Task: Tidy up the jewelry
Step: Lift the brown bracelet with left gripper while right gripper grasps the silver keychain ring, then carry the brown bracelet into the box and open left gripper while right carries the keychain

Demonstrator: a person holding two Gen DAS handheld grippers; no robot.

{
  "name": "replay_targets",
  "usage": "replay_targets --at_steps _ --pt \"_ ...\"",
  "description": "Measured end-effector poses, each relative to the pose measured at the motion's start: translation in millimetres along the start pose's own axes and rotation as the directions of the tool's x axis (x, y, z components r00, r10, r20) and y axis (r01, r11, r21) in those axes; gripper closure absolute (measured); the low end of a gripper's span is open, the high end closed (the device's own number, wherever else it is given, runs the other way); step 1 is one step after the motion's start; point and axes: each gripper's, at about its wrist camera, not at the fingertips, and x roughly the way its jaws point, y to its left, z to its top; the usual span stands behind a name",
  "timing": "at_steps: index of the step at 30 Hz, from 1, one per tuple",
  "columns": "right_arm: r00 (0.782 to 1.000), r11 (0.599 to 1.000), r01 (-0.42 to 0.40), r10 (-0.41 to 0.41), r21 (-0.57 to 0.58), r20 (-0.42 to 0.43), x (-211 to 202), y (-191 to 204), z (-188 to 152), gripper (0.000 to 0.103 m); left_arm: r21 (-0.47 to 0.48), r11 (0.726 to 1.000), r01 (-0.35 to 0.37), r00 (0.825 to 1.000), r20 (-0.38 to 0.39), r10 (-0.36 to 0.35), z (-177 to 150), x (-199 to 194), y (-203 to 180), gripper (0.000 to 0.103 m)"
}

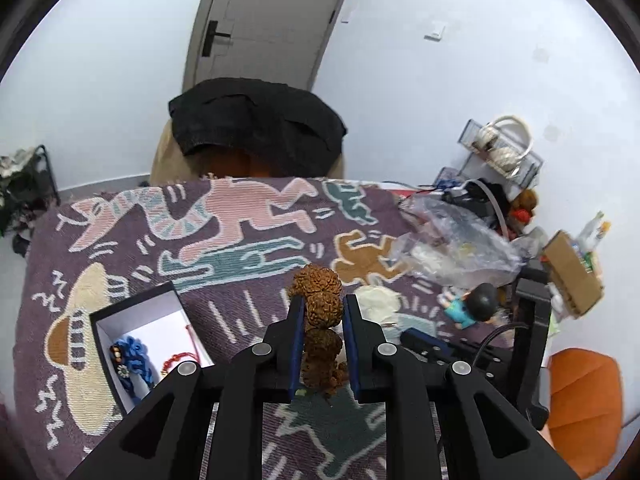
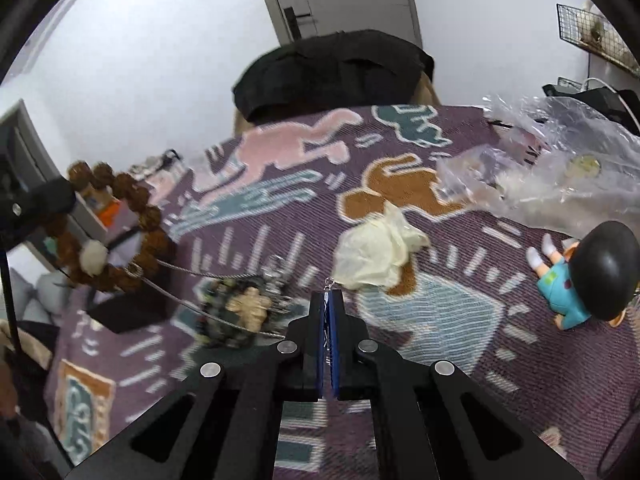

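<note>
My left gripper (image 1: 323,308) is shut on a bracelet of large brown wrinkled beads (image 1: 322,308), held above the patterned cloth. The same bracelet (image 2: 116,188) shows in the right wrist view as a ring with a white tuft, hanging from the left gripper at the far left. An open black box with a white inside (image 1: 160,316) lies to the left and holds blue, red and beaded pieces. My right gripper (image 2: 329,300) is shut on a thin silver chain (image 2: 188,270) that runs left to a dark bead bracelet with a pale carved pendant (image 2: 240,312) on the cloth.
A purple patterned cloth (image 1: 248,256) covers the table. A crumpled pale pouch (image 2: 380,252), a clear plastic bag (image 2: 560,152) and a doll with a black head (image 2: 592,276) lie to the right. A chair with a black garment (image 1: 256,128) stands behind.
</note>
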Motion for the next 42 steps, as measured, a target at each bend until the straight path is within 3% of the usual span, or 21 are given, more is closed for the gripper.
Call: replay_targets --at_steps 6,14,26,36,42 --pt "0.995 0.996 -0.087 0.087 -0.009 0.042 -23.1 15.9 8.3 0.100 -0.012 1.000 0.018 1.000 0.026 -0.018 5.6 -17.0 7.7 0.084" --pt "0.988 0.990 -0.132 0.135 -0.042 0.080 -44.4 34.5 17.4 0.100 0.013 0.996 0.086 0.990 0.112 -0.087 22.1 -63.0 2.5 0.084" --pt "0.976 0.982 -0.171 0.180 -0.081 0.119 -66.9 58.0 26.1 0.100 0.069 0.998 0.006 0.982 0.190 -0.020 36.9 -108.6 -3.2 0.084" --pt "0.972 0.975 -0.187 0.201 -0.116 0.123 -70.3 80.0 30.0 0.100 -0.021 0.996 -0.091 0.985 0.146 0.093 20.6 -84.1 46.3 0.084" --pt "0.971 0.971 -0.198 0.213 -0.134 0.107 -59.4 98.2 28.9 0.100 -0.086 0.990 -0.113 0.988 0.097 0.122 0.1 -56.8 79.7 0.084"
